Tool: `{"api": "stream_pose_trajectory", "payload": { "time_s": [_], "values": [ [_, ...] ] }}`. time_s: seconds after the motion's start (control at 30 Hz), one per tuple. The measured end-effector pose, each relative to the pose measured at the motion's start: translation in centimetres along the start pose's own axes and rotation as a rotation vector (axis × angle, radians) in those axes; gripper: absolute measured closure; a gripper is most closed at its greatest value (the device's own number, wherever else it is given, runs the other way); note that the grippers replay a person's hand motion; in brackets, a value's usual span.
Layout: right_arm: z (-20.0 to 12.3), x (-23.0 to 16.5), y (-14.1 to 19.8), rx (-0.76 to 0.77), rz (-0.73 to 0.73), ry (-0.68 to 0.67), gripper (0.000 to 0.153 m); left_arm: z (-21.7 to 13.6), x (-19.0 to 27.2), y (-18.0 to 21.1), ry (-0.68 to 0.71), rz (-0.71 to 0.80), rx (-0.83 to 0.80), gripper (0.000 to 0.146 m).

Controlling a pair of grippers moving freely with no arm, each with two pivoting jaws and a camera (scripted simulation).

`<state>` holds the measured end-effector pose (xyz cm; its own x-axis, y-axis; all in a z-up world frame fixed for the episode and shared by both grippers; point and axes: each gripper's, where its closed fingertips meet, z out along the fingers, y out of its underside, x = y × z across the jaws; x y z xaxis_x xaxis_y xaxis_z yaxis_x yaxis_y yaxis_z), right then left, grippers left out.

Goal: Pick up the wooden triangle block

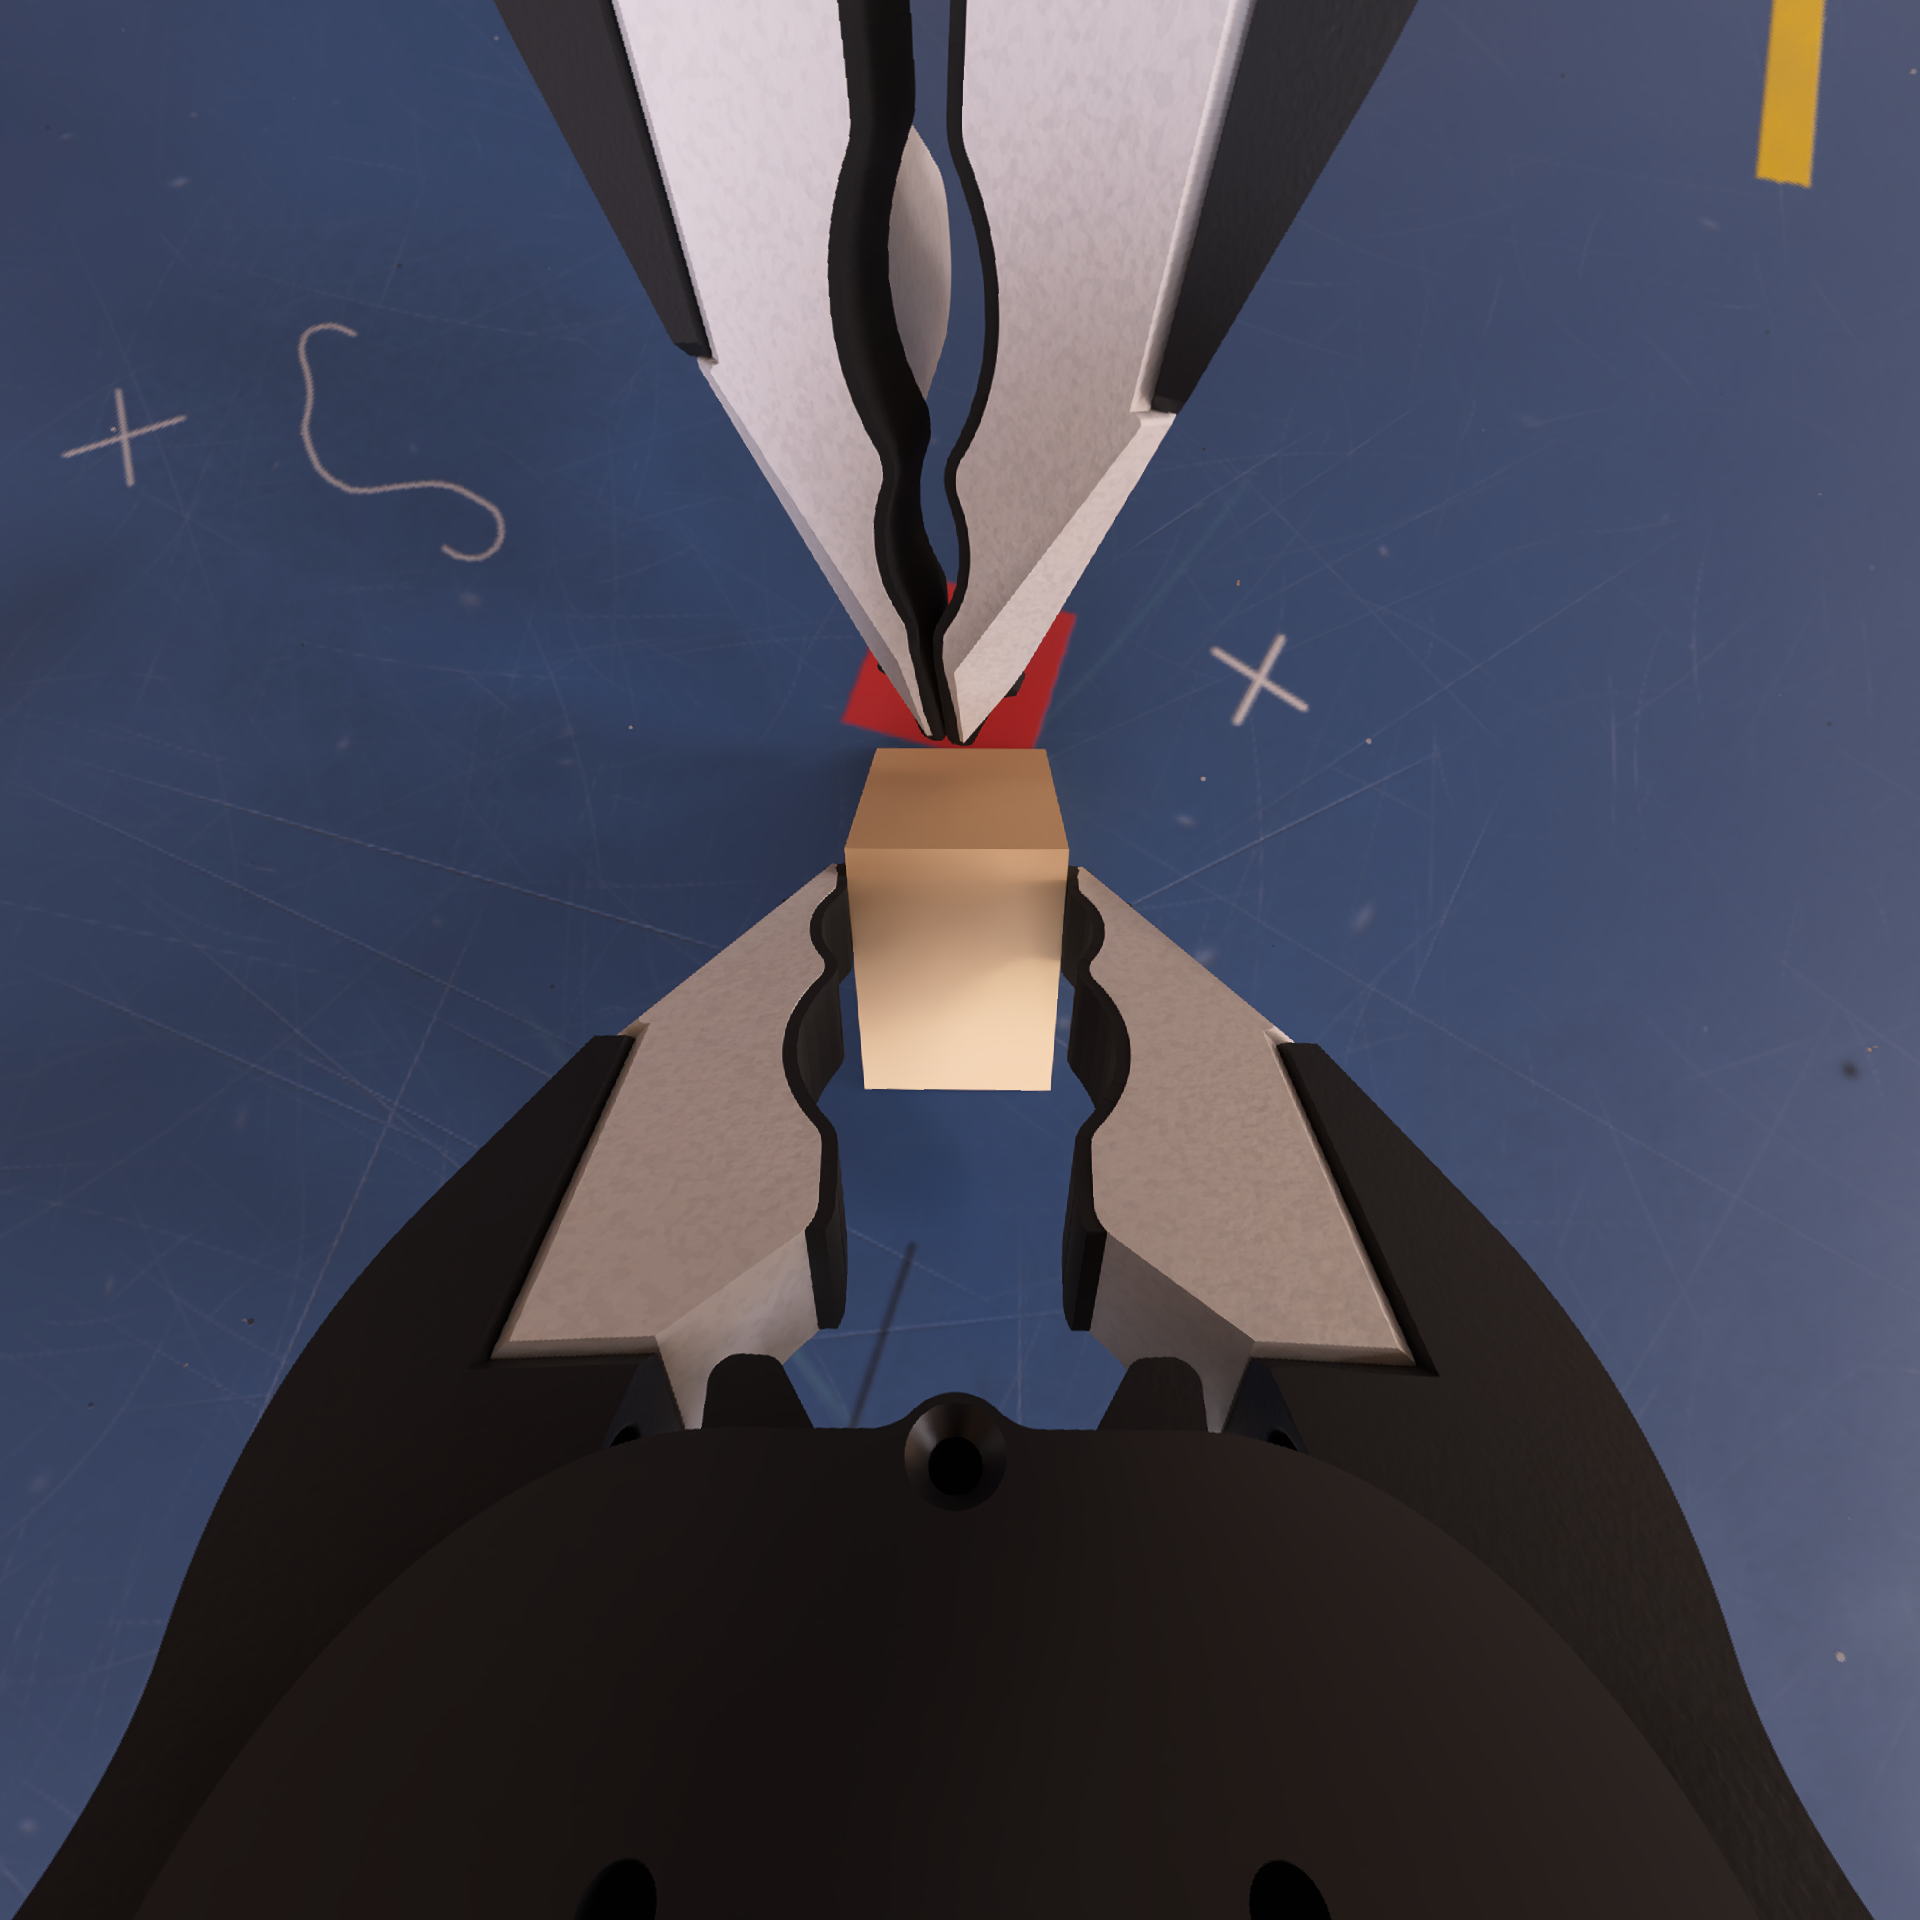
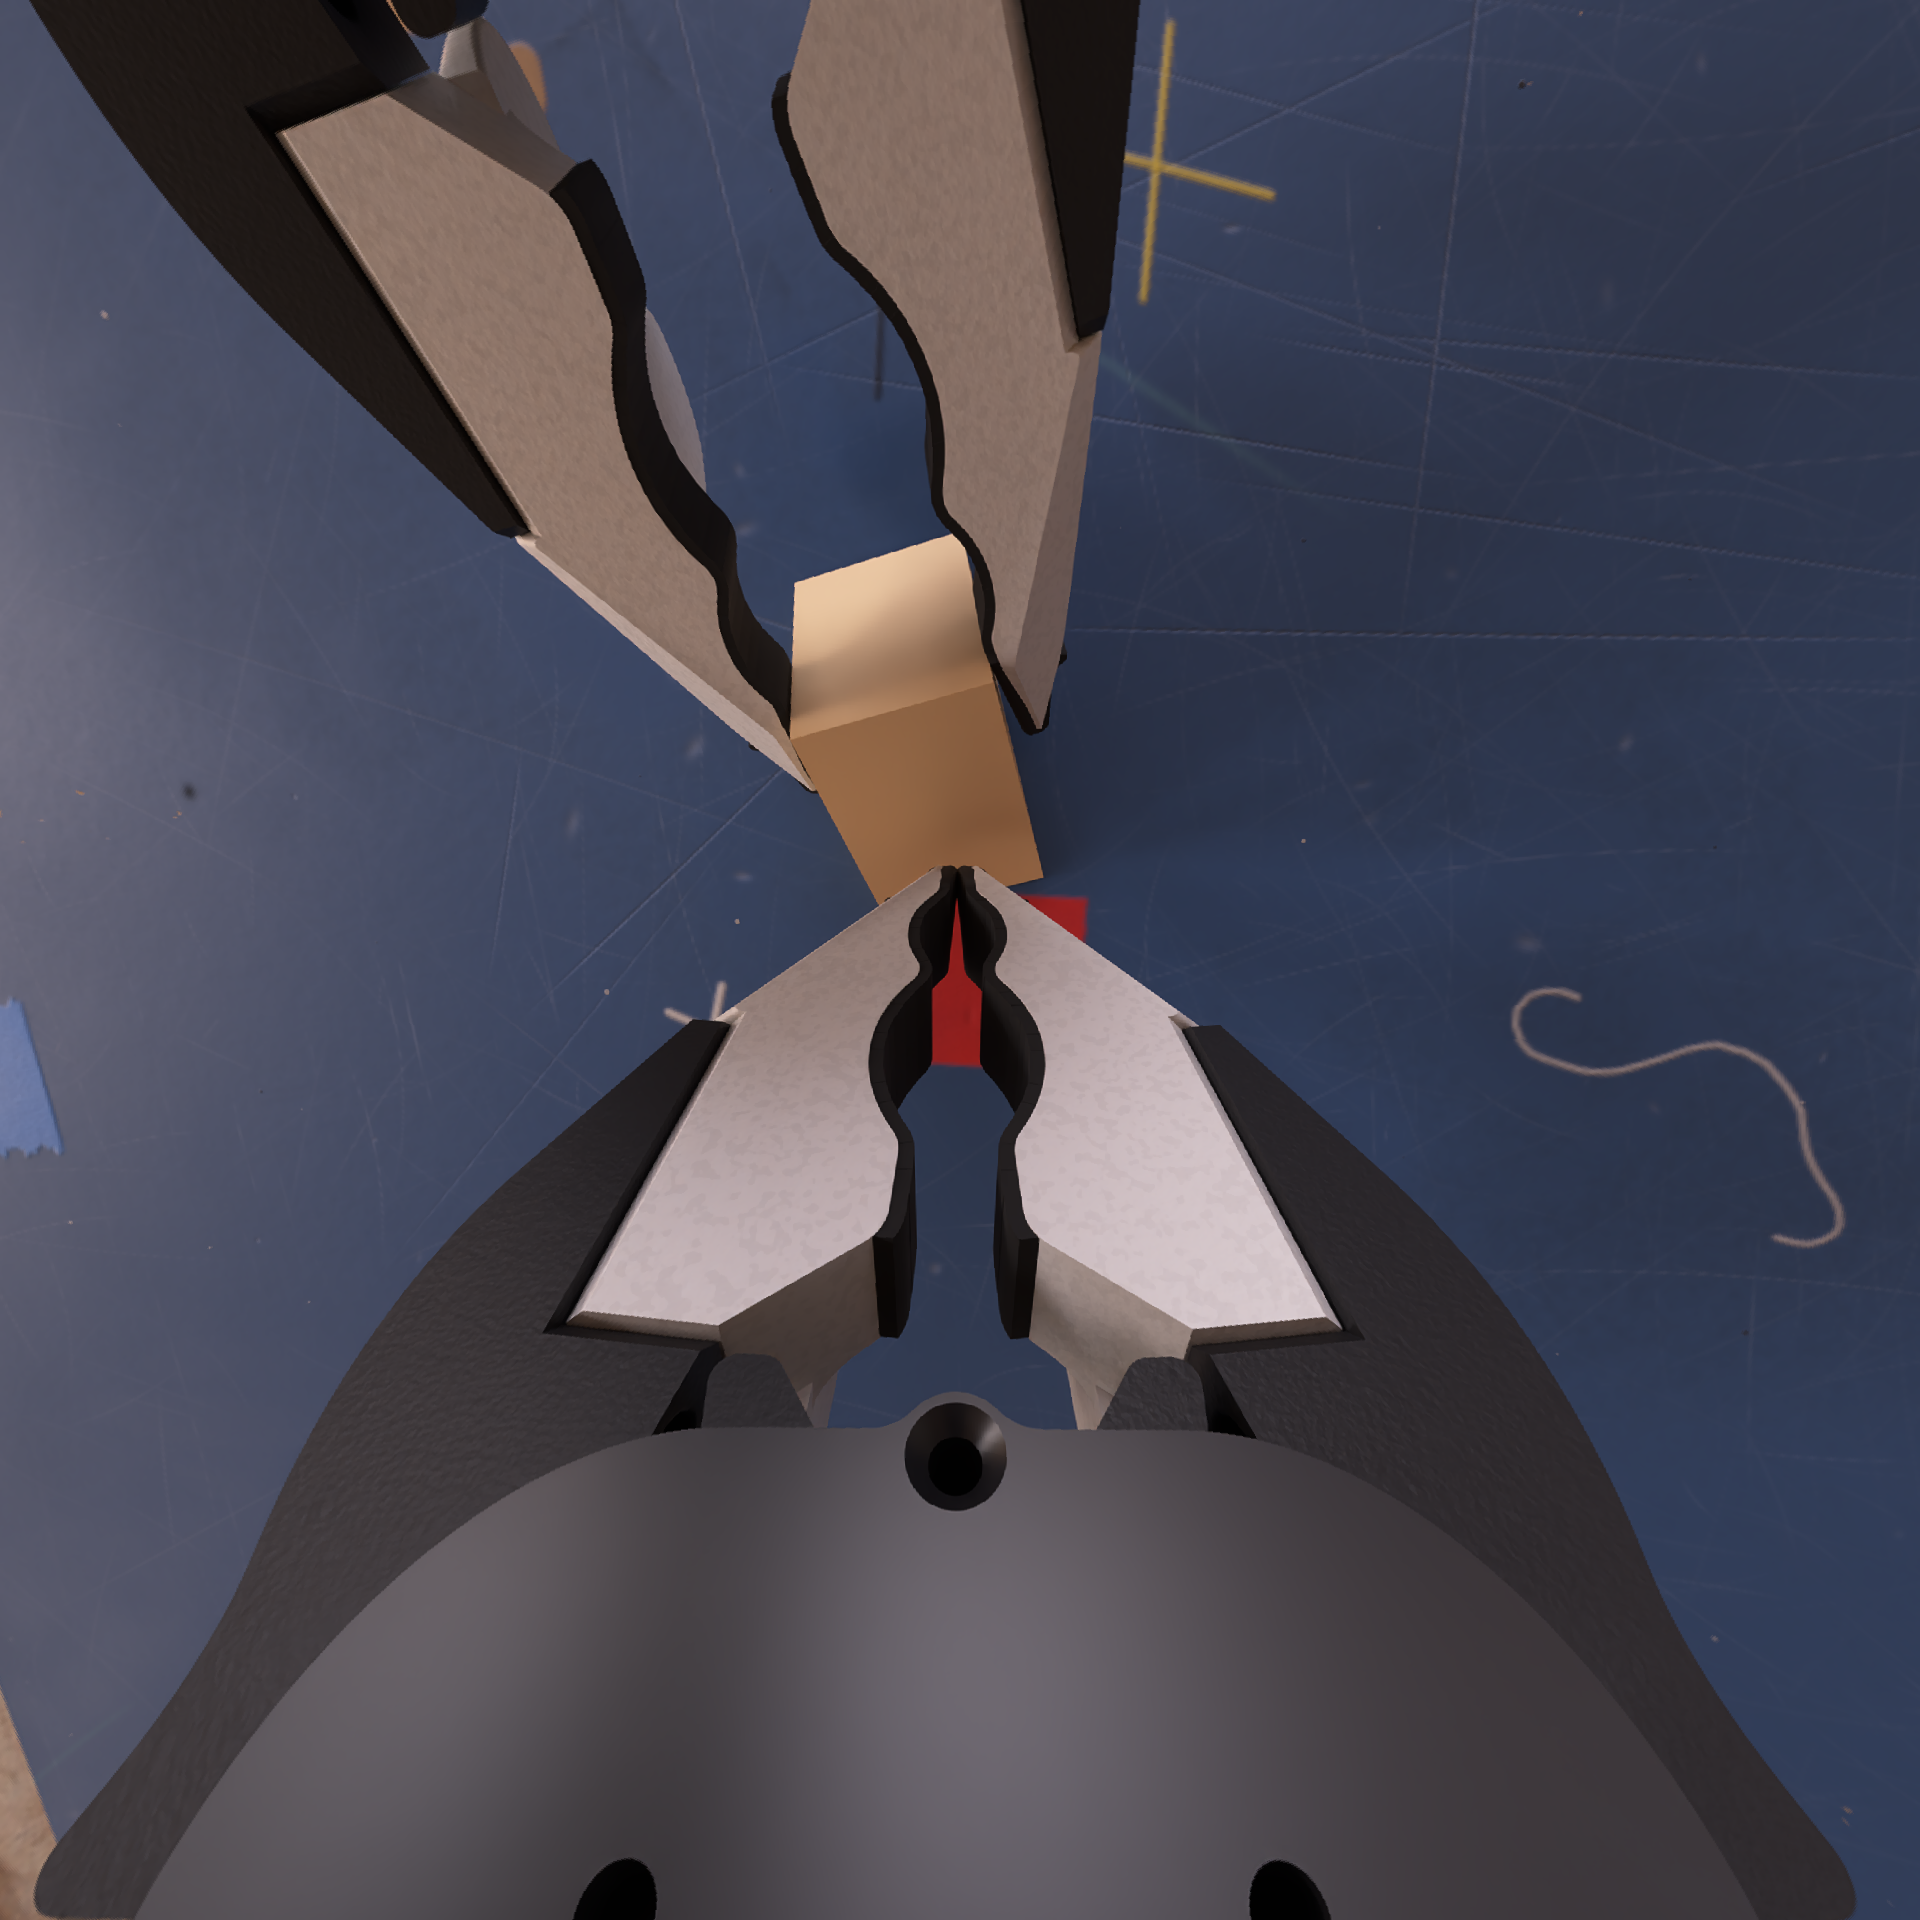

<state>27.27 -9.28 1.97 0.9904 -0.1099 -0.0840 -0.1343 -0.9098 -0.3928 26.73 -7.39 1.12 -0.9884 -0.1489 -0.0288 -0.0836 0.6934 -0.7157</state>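
The wooden triangle block [image 1: 956, 935] is light tan, with its ridge running crosswise, on a blue mat [image 1: 1507, 1039]. My left gripper [image 1: 957, 878] is shut on it, one finger pressed against each end face. In the right wrist view the block [image 2: 914, 790] sits between the left gripper's fingers [image 2: 899, 717], which come in from the top. My right gripper [image 2: 956, 873] is shut and empty, its tips just short of the block's far sloped face. It also shows in the left wrist view [image 1: 945, 732], over a flat red square [image 1: 1044, 665]. Whether the block touches the mat is unclear.
The red square [image 2: 956, 1013] lies on the mat under the right gripper. A pale curled string [image 1: 395, 457] and white chalk crosses [image 1: 1259, 681] mark the mat. A yellow strip [image 1: 1789, 94], a yellow cross [image 2: 1158, 177] and a blue tape piece [image 2: 26, 1081] lie farther off.
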Motion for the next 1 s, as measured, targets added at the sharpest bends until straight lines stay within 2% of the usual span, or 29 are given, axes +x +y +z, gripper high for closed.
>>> {"api": "stream_pose_trajectory", "payload": {
  "time_s": [0.27,0.4,0.6,0.77,0.87,1.0],
  "values": [
    [0.2,0.0,-0.3,-0.028,0.001,-0.024,0.153,0.0,0.0,0.0,0.003,-0.003,0.002,0.106],
    [0.5,-0.1,-0.7,0.021,0.034,-0.099,0.153,0.0,0.0,0.0,0.011,-0.012,0.002,0.106],
    [0.4,-0.1,-0.8,0.057,-0.016,-0.013,0.153,0.0,0.0,0.1,-0.001,-0.034,-0.002,0.106],
    [0.4,-0.2,-0.7,0.154,0.071,-0.092,0.152,-0.1,0.0,0.1,-0.006,-0.052,-0.01,0.106],
    [0.0,-0.1,-0.3,0.191,0.123,-0.11,0.15,-1.4,-0.3,0.0,-0.015,-0.08,-0.009,0.106],
    [-0.8,0.4,0.3,0.249,0.15,-0.101,0.136,-4.0,-0.8,-1.5,0.016,-0.138,0.108,0.106]
  ]
}}
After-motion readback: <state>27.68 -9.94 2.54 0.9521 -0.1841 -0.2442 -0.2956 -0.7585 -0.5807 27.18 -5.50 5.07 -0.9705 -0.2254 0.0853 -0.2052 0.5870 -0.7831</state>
